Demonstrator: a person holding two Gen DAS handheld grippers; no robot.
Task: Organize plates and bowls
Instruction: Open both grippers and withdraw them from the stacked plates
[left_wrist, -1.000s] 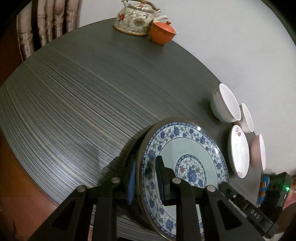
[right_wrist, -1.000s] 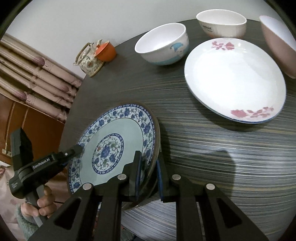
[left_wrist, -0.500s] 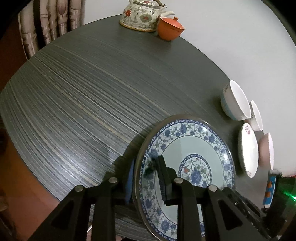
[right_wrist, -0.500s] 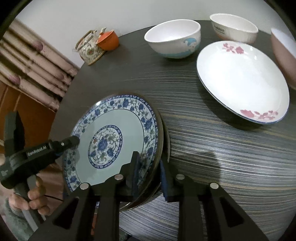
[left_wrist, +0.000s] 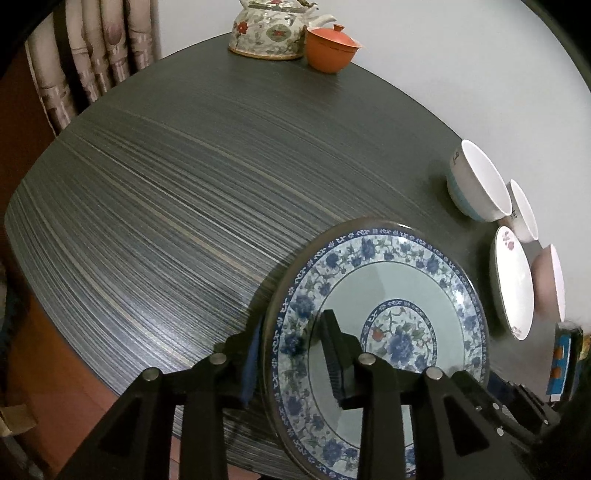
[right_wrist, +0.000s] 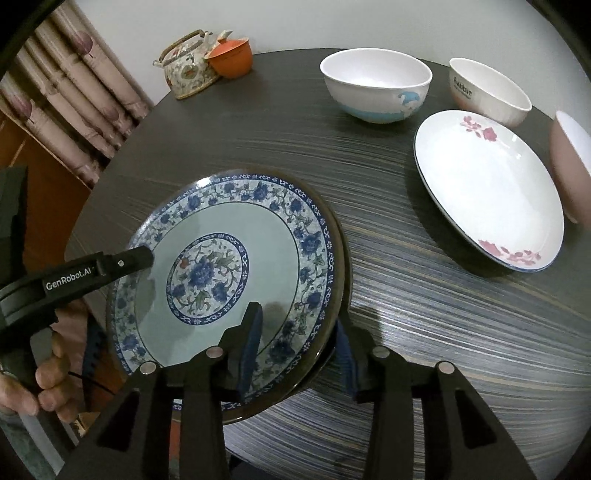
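A blue-and-white floral plate lies on the dark table near its front edge. My left gripper straddles the plate's left rim. Its jaws are opening, with a gap on each side of the rim. My right gripper straddles the right rim in the same way, jaws opening, pads off the plate. To the right stand a white plate with pink flowers, a white bowl with a blue band, a white lettered bowl and a pink bowl.
A floral teapot and an orange lidded cup stand at the far edge of the table. Curtains hang at the left. A person's hand grips the left tool.
The floral plate has gone from tilted to nearly flat on the table. Both pairs of jaws, shut on its rim before, have spread apart.
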